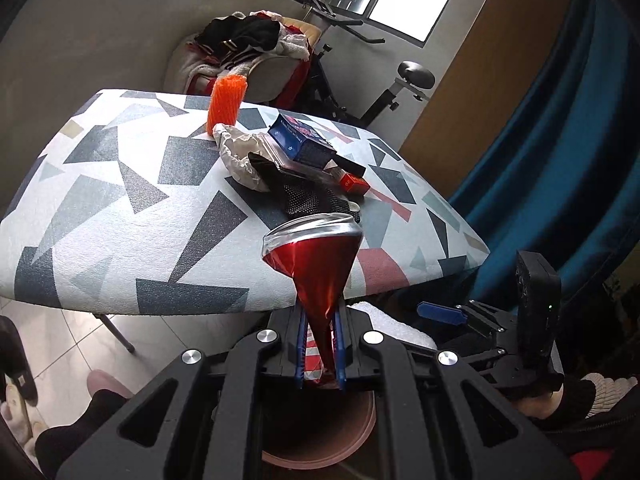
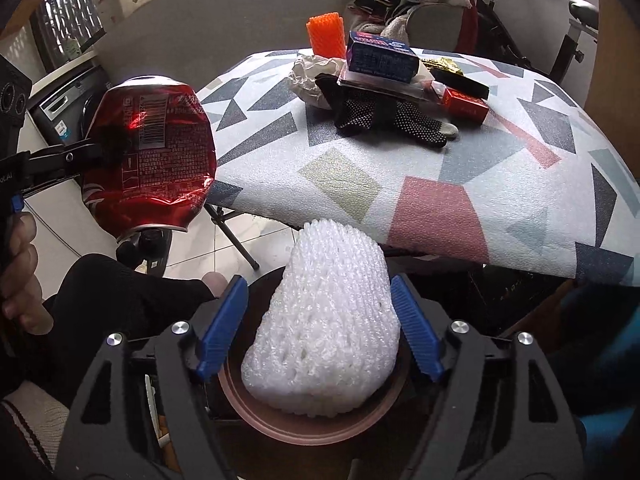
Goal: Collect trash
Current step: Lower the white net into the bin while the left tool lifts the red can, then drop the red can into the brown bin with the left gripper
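My left tongs pinch the light, crushed can by its flat middle; right tongs stand wide around the soft foam net, over the bin at 6 o'clock of the bench

— Where does everything sit from your end?

— I see the tabletop ahead, its near edge just above a bin on the floor. The foam net lies in the bin's mouth, between my right hand-held gripper's spread jaws.

— And the rest?

— My left hand-held gripper holds the crushed can left of the bin. A glove, boxes and a mesh tube lie at the far side.
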`<state>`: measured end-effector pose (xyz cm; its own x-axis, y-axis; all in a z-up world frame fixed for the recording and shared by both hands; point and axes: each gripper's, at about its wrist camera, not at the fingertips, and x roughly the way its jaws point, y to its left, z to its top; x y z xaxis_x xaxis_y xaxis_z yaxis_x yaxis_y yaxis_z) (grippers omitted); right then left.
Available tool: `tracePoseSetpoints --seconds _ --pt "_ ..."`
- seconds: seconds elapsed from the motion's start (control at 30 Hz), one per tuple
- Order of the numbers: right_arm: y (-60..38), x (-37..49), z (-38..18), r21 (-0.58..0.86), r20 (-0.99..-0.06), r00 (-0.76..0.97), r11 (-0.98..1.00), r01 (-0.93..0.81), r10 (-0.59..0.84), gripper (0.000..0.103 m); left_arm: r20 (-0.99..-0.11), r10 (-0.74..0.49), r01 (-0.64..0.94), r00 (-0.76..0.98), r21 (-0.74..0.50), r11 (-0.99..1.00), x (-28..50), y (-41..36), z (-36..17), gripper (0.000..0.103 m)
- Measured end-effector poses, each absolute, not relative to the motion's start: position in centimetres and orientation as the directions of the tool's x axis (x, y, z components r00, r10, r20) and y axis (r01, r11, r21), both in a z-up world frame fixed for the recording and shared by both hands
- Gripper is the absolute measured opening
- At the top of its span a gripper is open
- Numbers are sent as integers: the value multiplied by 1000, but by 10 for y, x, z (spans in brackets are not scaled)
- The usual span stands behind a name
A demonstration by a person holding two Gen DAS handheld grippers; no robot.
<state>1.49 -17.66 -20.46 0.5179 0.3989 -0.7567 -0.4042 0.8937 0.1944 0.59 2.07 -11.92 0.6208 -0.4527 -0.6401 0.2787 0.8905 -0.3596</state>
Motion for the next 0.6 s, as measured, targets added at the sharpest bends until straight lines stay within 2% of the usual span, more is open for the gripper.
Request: tracePoseSetpoints --seconds 0.07,0.23,0.6 --pt "-177 15 -203 187 -755 525 897 -401 392 89 -642 -456 279 617 -364 889 6 20 -120 11" --pt "-182 17 -195 163 -744 562 913 -374 363 93 -647 -467 286 603 -371 883 4 17 -126 11" --pt "-196 21 -179 147 -706 631 937 -316 323 96 -667 -477 293 572 -377 879 1 10 -137 11"
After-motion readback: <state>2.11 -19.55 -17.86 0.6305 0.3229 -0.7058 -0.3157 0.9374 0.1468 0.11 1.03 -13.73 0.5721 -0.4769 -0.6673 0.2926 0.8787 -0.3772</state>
